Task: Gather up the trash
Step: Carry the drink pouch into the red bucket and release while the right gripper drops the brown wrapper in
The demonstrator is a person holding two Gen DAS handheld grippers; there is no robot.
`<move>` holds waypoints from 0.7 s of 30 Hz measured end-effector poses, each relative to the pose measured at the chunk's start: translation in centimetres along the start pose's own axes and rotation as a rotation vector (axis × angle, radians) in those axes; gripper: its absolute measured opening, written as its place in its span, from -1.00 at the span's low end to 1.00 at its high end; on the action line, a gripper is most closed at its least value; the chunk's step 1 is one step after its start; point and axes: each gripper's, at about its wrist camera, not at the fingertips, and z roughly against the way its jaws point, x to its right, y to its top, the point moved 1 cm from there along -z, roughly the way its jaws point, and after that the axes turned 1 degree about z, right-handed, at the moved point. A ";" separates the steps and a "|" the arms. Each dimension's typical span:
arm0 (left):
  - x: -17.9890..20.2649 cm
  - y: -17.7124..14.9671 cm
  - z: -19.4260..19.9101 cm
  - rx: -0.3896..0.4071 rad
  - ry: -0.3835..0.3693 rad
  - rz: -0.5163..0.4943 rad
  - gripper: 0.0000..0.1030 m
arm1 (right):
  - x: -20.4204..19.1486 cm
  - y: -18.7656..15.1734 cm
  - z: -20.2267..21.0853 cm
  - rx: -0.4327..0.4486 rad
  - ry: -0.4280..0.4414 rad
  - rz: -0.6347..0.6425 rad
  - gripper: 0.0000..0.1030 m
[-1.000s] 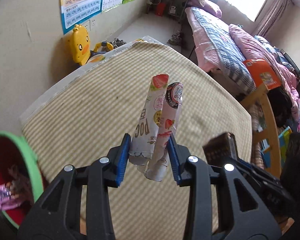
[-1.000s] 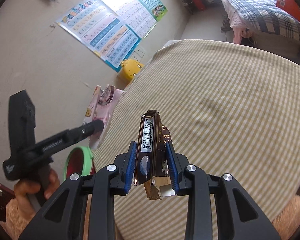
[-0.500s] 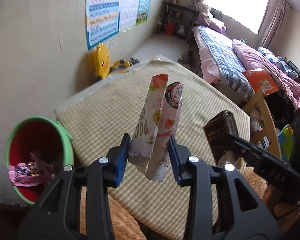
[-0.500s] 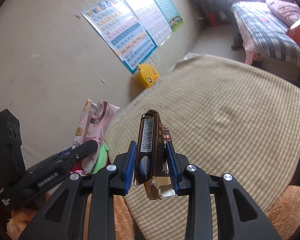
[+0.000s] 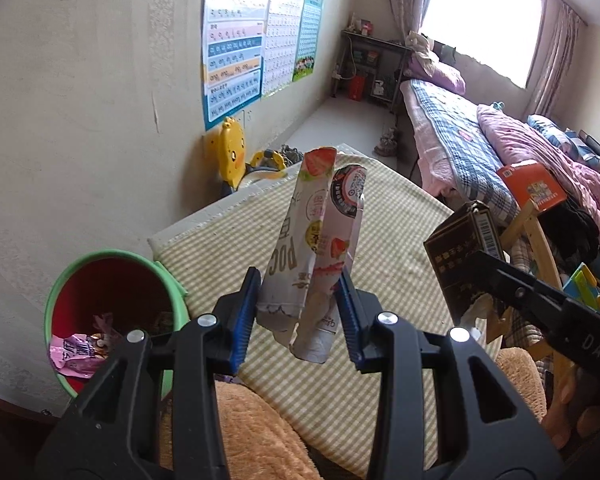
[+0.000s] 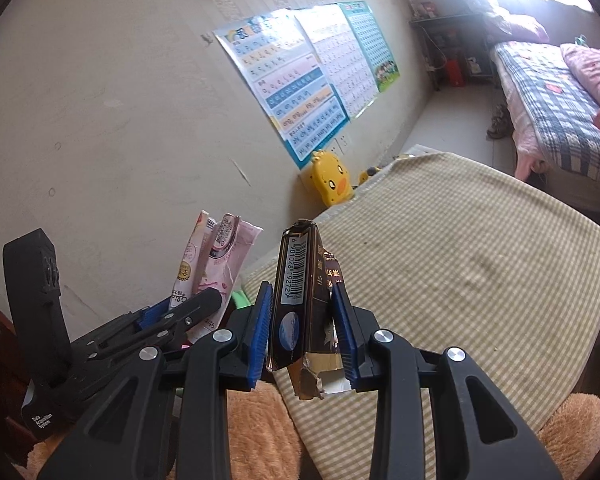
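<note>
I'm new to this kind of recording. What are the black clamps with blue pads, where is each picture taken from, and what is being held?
A person carries two hand-held grippers, each with a camera looking along its fingers. In the left camera's picture, the left gripper is closed on a strawberry snack wrapper. In the right camera's, the right gripper is closed on a dark torn carton. Both are above a checked mat. A green-rimmed bin holding wrappers stands beside the mat.

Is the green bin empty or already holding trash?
Holding trash: a pink wrapper and other scraps lie in the green bin.
</note>
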 end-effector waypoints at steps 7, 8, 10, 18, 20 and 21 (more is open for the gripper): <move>-2.1 -0.1 0.7 0.016 0.032 0.032 -0.29 | -1.8 0.4 -0.7 -0.005 0.012 0.036 -0.41; -2.4 -0.1 0.8 0.018 0.037 0.036 -0.29 | -2.0 0.4 -0.8 -0.006 0.013 0.040 -0.41; -3.1 -0.2 0.9 0.021 0.047 0.044 -0.29 | -2.5 0.5 -1.2 -0.009 0.017 0.048 -0.41; -4.9 -0.5 1.0 0.022 0.074 0.072 -0.29 | -3.7 0.6 -2.5 -0.028 0.023 0.069 -0.41; -5.1 -0.5 1.0 0.022 0.078 0.077 -0.29 | -3.9 0.7 -2.8 -0.031 0.023 0.075 -0.41; -5.3 -0.6 1.0 0.023 0.080 0.081 -0.29 | -4.0 0.7 -2.9 -0.031 0.024 0.076 -0.41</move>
